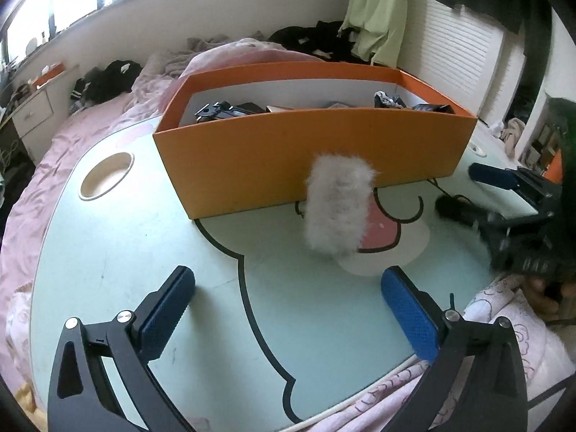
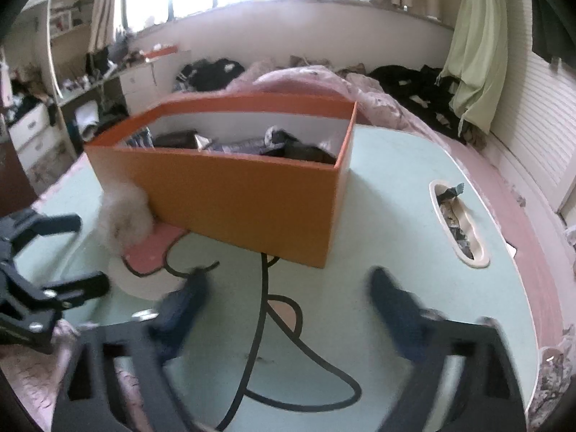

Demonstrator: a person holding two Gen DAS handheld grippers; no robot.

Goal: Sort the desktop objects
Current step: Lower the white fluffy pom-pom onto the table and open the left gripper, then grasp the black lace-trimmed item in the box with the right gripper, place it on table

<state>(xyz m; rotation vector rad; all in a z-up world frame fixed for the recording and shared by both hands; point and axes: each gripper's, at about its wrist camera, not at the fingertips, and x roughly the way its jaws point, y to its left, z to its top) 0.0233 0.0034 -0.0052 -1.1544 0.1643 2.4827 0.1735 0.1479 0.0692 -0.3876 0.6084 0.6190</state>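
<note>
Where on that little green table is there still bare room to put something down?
Bare table lies between the round cup hole and the orange box, and between the box and the long slot. It is crowded by the fluffy white thing against the box front.

We find no readable text, no labels, no brands, no numbers, on box (image 1: 306, 151) or table (image 1: 126, 244)

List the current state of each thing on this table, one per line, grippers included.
Orange box: lidless, upright, dark items inside.
Fluffy white thing: outside the box, against its front wall.
Left gripper: open, empty.
Right gripper: open, empty, blurred.
Round cup hole: empty.
Oval slot: holds scraps.
</note>
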